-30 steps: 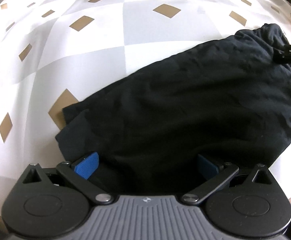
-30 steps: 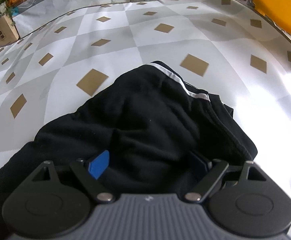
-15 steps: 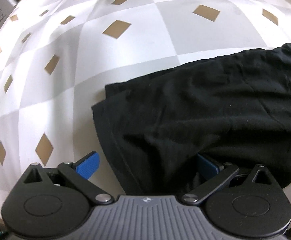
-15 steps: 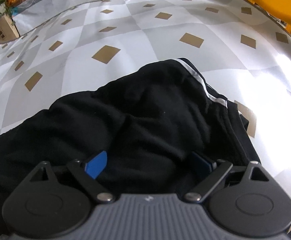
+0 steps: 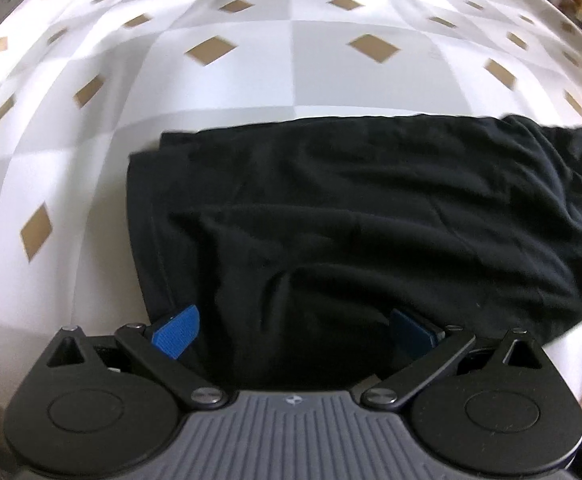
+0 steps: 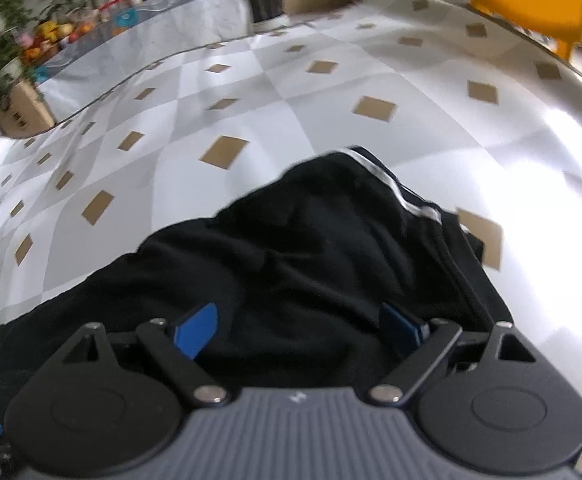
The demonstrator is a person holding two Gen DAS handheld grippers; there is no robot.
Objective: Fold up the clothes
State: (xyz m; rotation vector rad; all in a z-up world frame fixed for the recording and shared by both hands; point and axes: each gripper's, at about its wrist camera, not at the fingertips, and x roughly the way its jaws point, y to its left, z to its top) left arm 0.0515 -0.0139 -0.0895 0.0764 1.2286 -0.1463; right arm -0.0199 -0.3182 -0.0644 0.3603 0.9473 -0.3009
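Black garment (image 5: 371, 216): lying part-folded, creased, on checked tablecloth (image 5: 251, 80), white-striped edge at far right. Left gripper (image 5: 293, 330), right gripper (image 6: 297, 330): both spread above near hem, pinching nothing. Advised: nip near corners evenly, carry to far edge, flatten.

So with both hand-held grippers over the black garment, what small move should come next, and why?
Probably lower the left hand-held gripper and close it on the near edge of the black garment. Its jaws stand wide with cloth between them ungripped, and the garment lies loosely rumpled on the checked tablecloth.
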